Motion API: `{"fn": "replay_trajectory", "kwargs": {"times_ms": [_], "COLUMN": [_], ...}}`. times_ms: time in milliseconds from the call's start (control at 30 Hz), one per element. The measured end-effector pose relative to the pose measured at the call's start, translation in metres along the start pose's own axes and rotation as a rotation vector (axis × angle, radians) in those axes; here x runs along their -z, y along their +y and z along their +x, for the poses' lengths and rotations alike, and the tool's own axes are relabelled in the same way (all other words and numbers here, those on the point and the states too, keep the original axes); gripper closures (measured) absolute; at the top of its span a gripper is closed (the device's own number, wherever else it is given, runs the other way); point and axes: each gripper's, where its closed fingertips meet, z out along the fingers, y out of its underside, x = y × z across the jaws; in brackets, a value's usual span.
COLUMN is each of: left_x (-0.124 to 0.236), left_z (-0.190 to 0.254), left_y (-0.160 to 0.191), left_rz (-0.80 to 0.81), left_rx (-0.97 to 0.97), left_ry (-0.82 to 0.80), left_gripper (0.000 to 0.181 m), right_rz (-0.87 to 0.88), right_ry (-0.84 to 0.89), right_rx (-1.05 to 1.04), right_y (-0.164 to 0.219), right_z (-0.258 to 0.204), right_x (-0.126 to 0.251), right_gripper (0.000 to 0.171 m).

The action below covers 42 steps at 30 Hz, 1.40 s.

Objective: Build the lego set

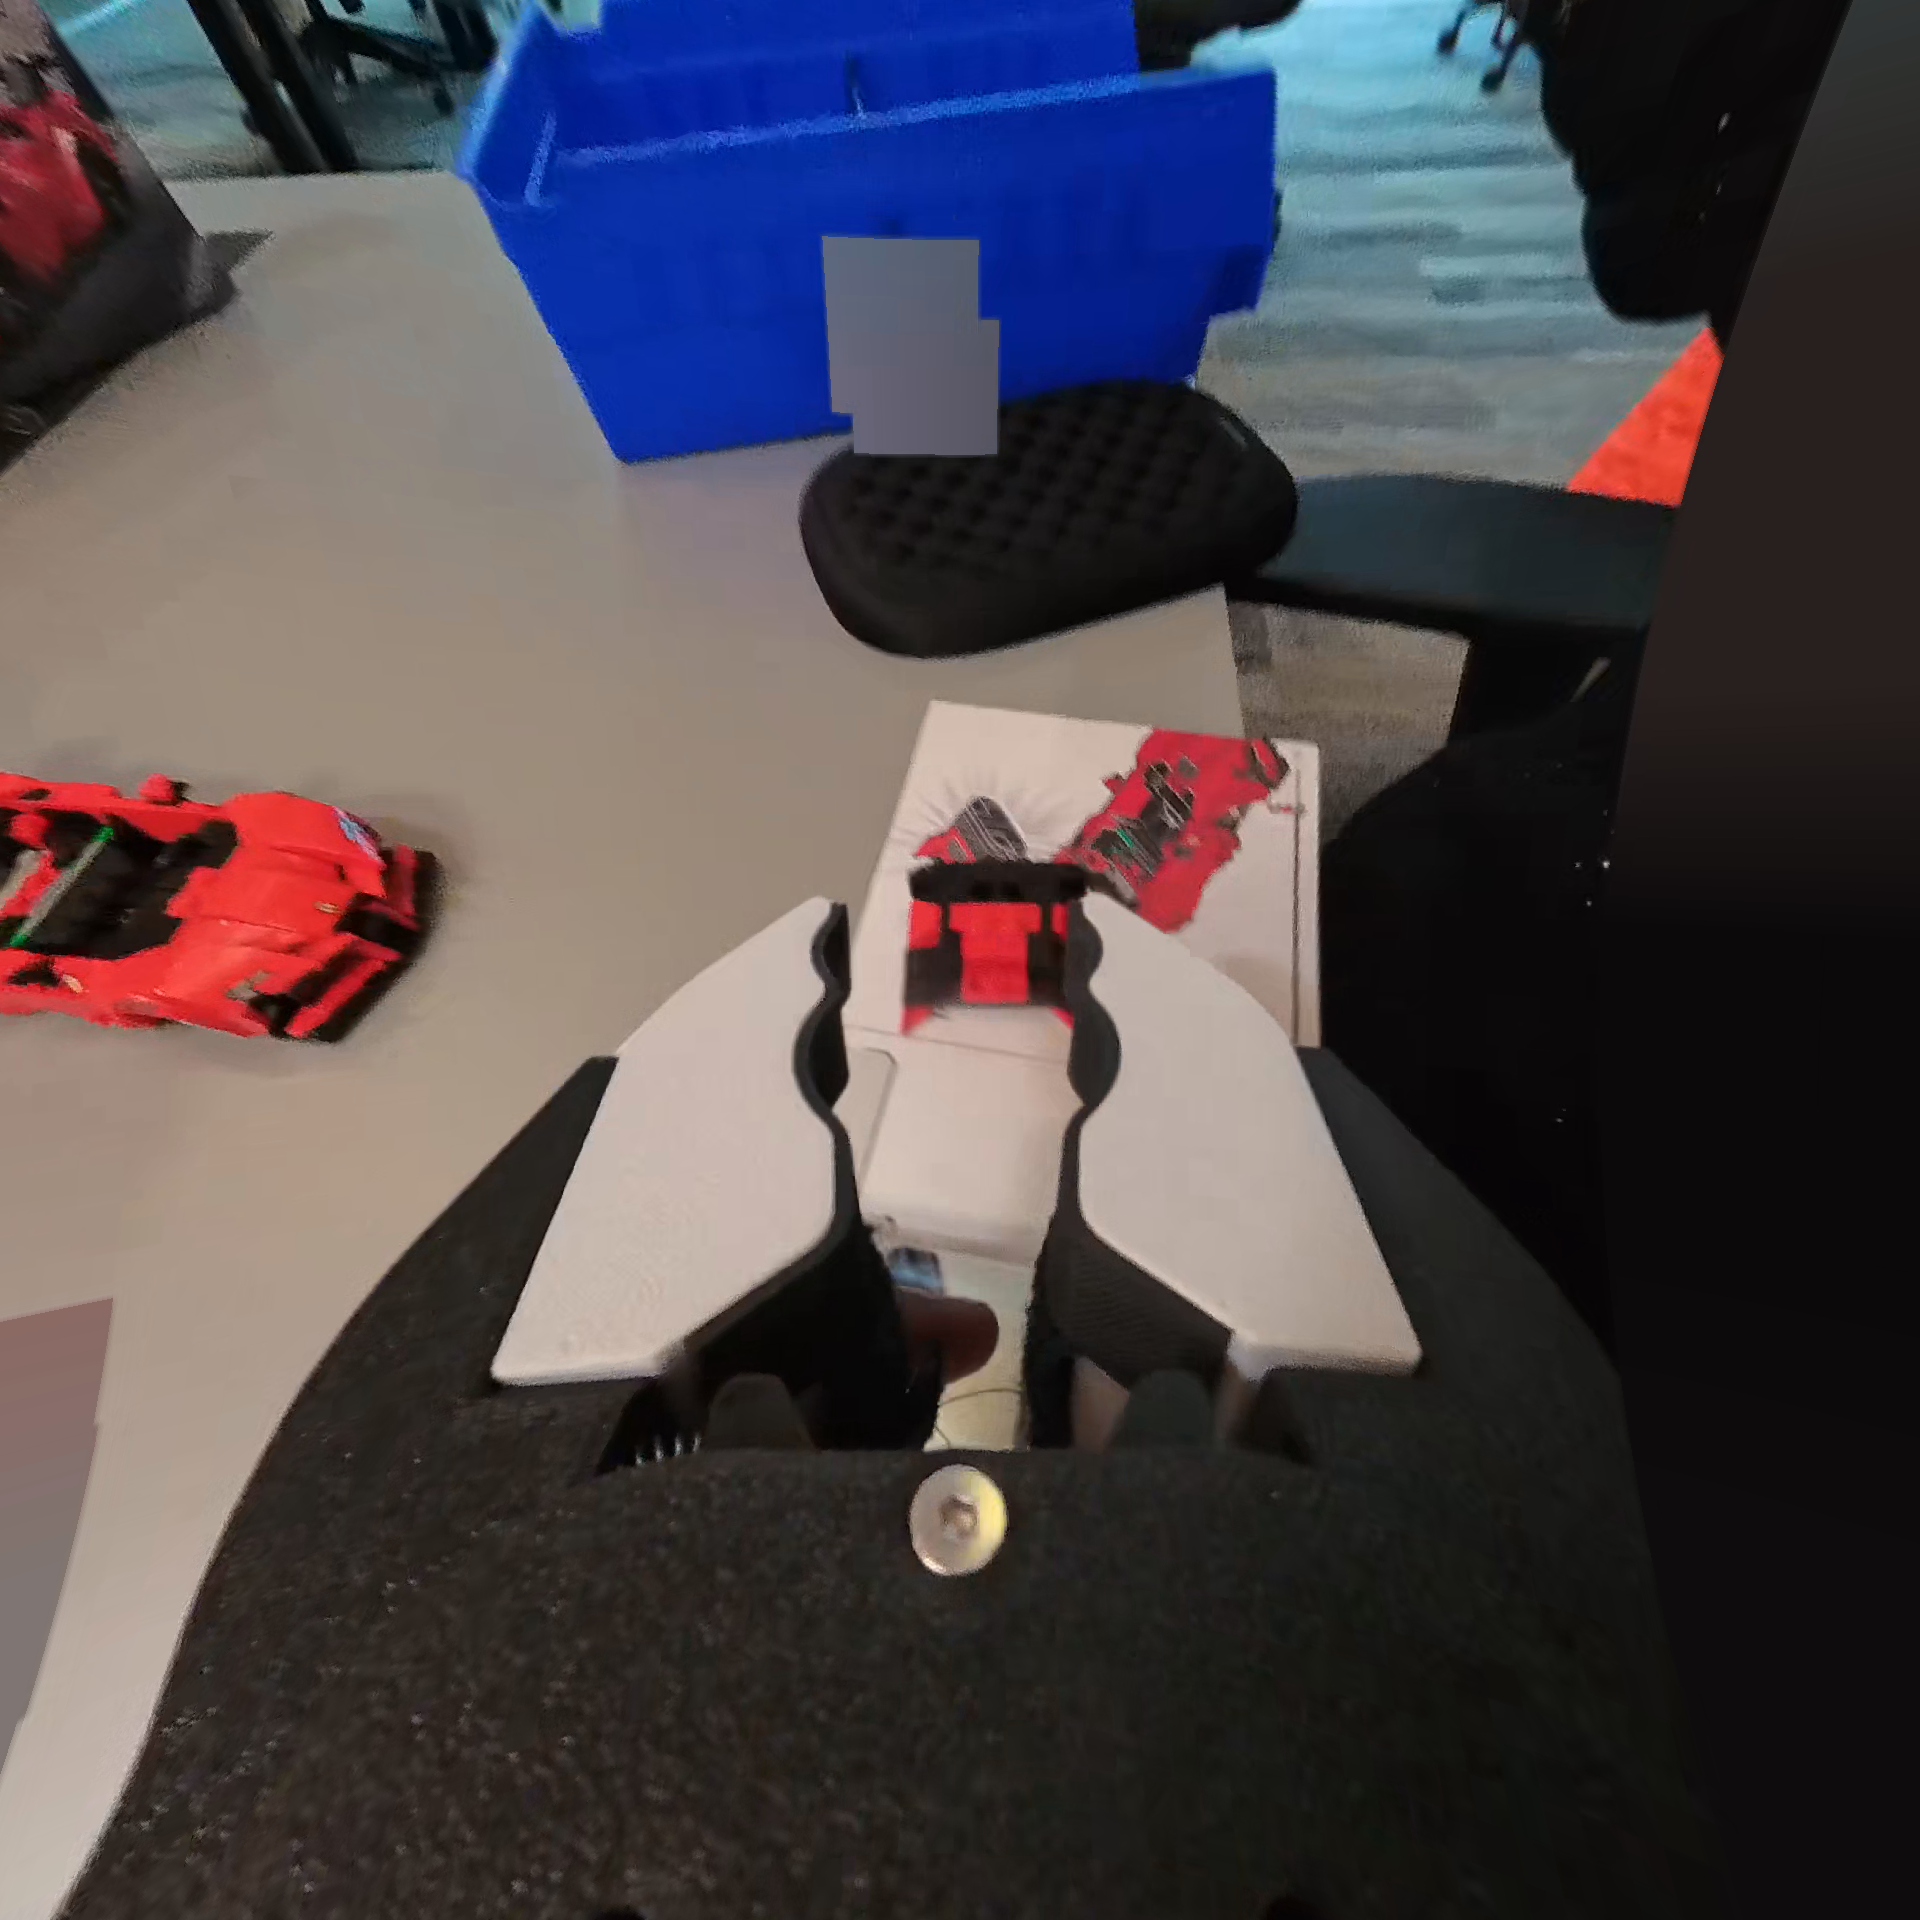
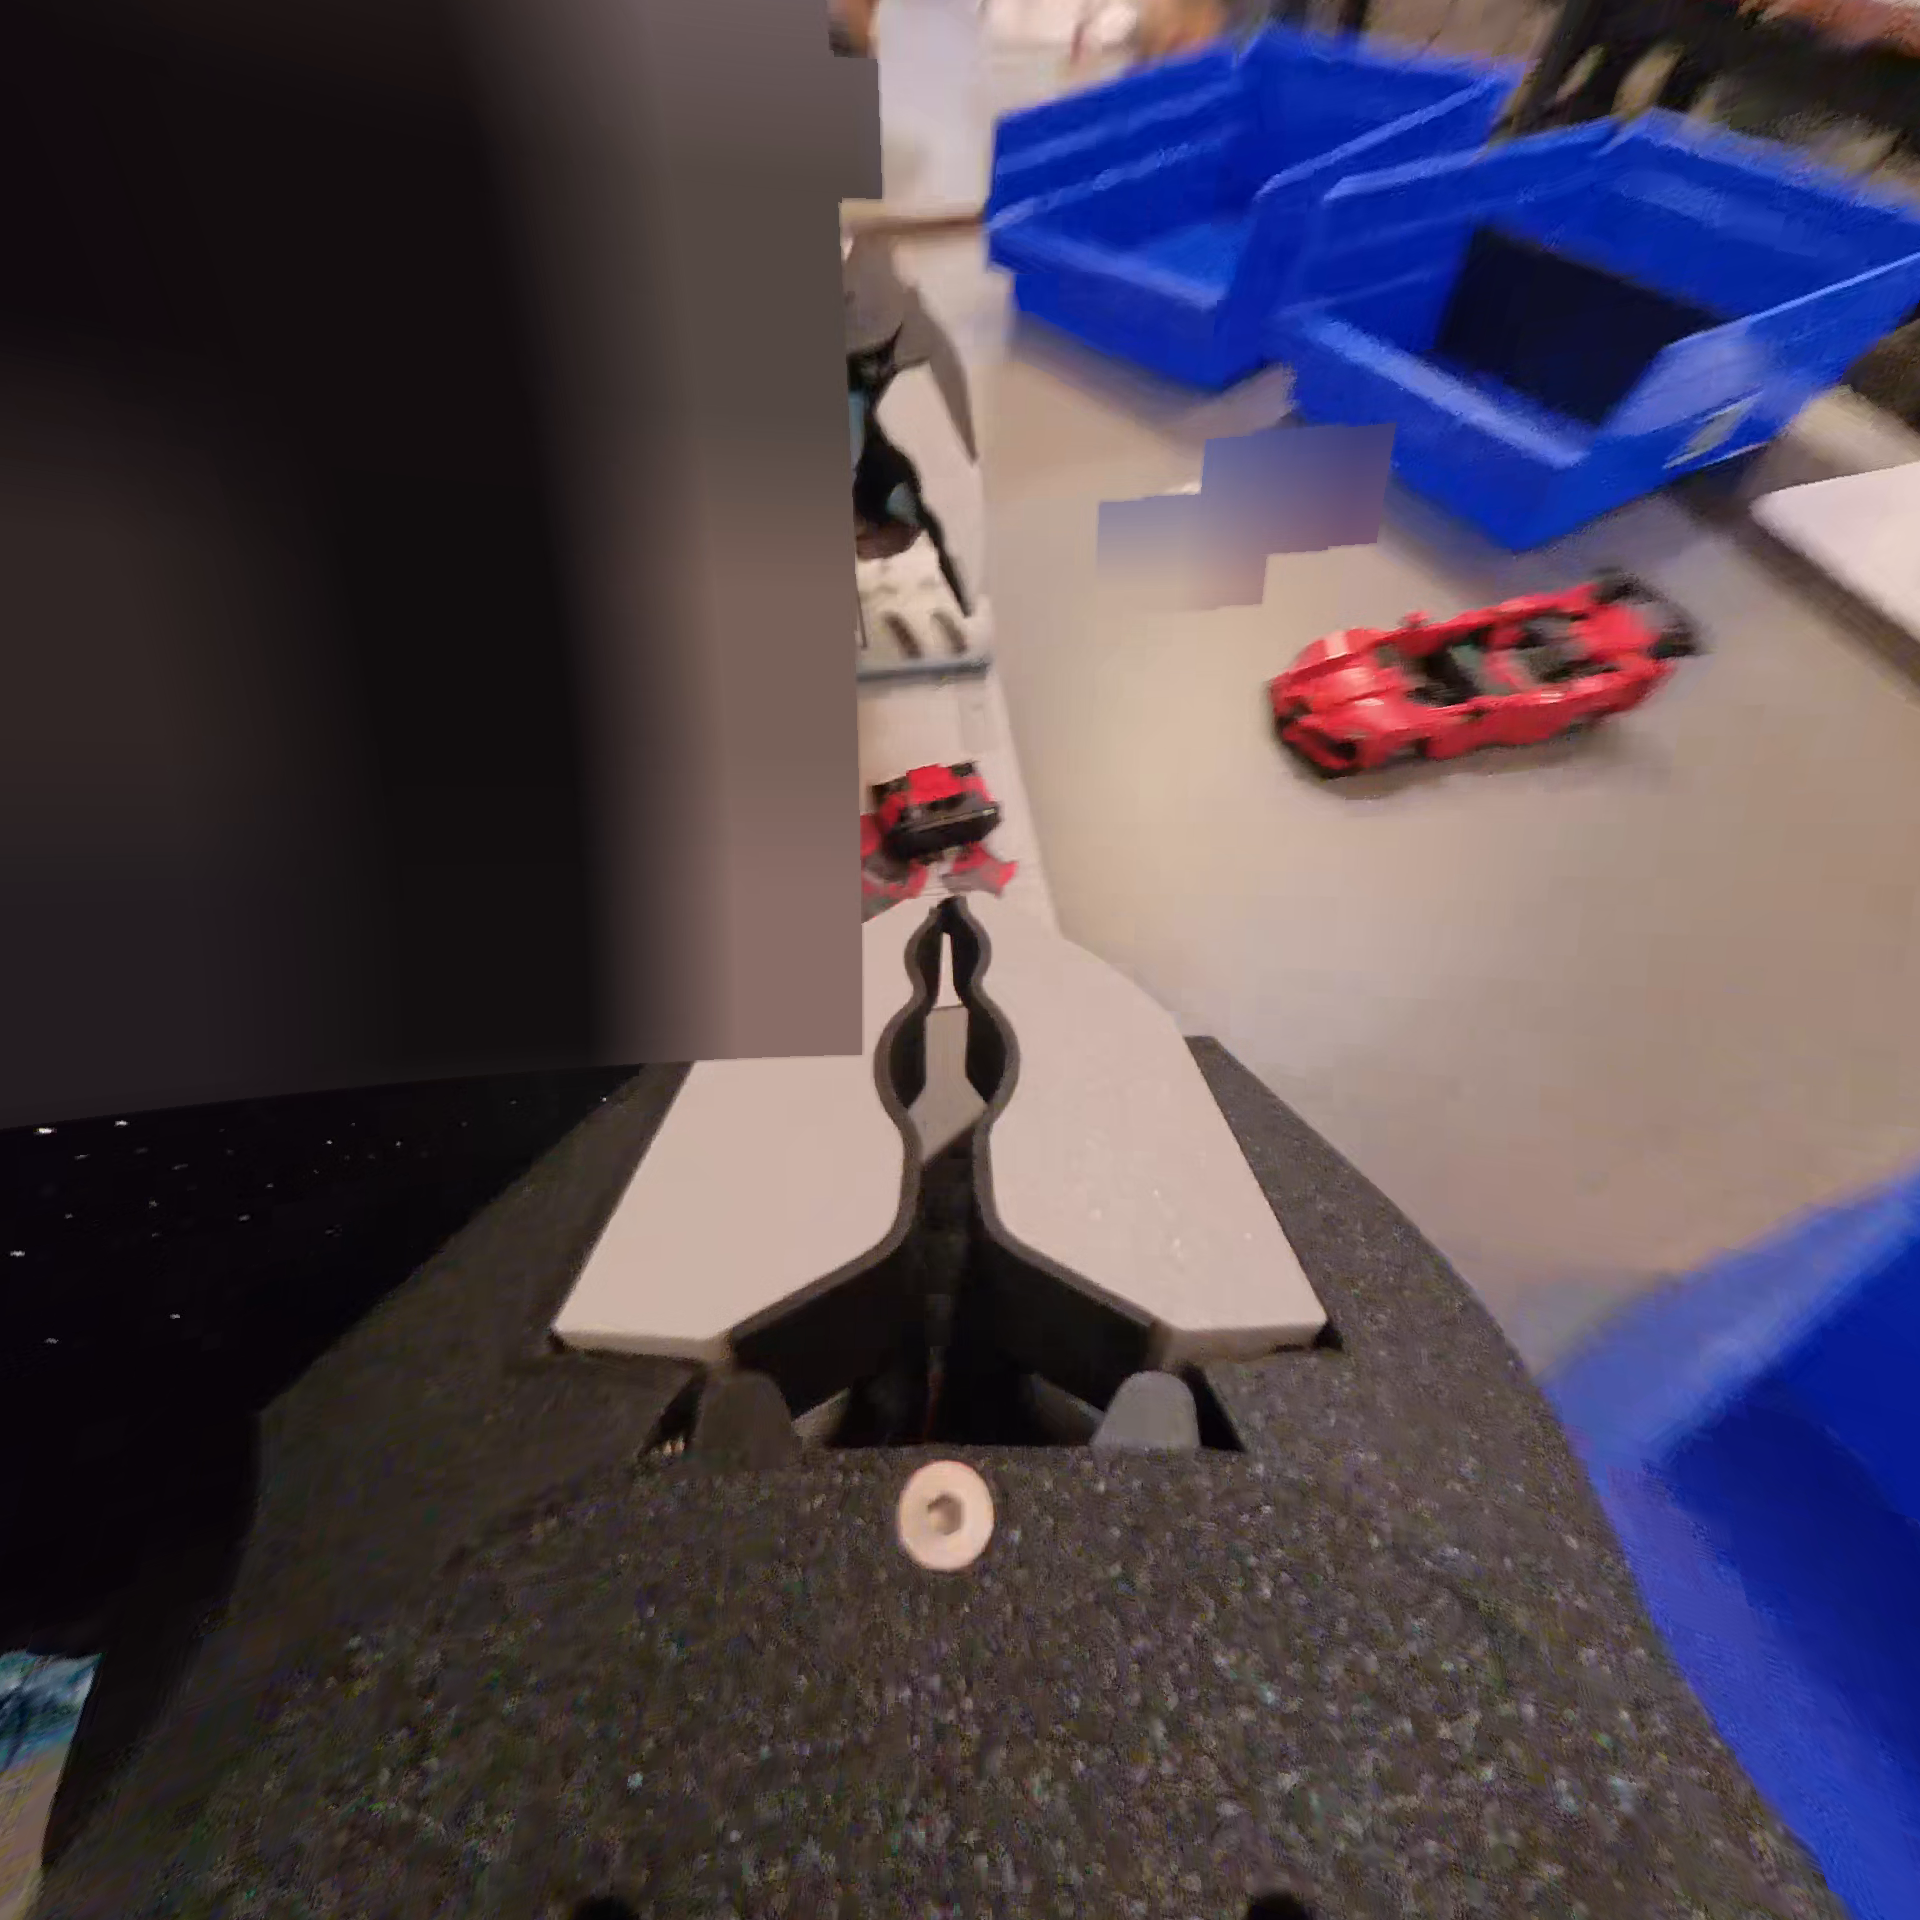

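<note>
My left tool (image 1: pixel 961 961) grips a red-and-black sub-assembly (image 1: pixel 987 951), my right tool (image 2: pixel 948 920) is clenched empty, and the red car (image 1: pixel 197 909) on the desk (image 1: pixel 468 582) looks mostly built, roof still missing.

Soft, even indoor light falls on the grey table (image 1: pixel 416 582), with only faint shadows under things. The right wrist view is heavily motion-blurred, the far blue bins (image 2: pixel 1558 312) smeared. Both views bend at the edges, and the left one is slightly soft.
</note>
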Motion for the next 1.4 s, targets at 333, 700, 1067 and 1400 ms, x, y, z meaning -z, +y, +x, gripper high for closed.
{"fn": "replay_trajectory", "kwargs": {"times_ms": [333, 700, 1067, 1400], "left_x": [-0.02, -0.041, -0.046, -0.045], "left_z": [0.024, 0.018, 0.017, 0.016], "left_y": [0.034, 0.042, 0.046, 0.046], "left_rz": [-0.162, -0.202, -0.225, -0.224], "left_rx": [-0.004, 0.041, 0.056, 0.051], "left_ry": [-0.127, -0.107, -0.105, -0.117], "left_gripper": [0.134, 0.146, 0.164, 0.162], "right_rz": [-0.379, -0.615, -0.69, -0.721], "right_ry": [-0.232, -0.282, -0.257, -0.222], "right_rx": [0.086, 0.156, 0.174, 0.205], "right_y": [0.021, 0.05, 0.056, 0.053], "right_z": [-0.016, -0.008, -0.007, -0.007], "right_x": [-0.139, -0.175, -0.182, -0.18], "right_gripper": [0.17, 0.17, 0.17, 0.17]}}
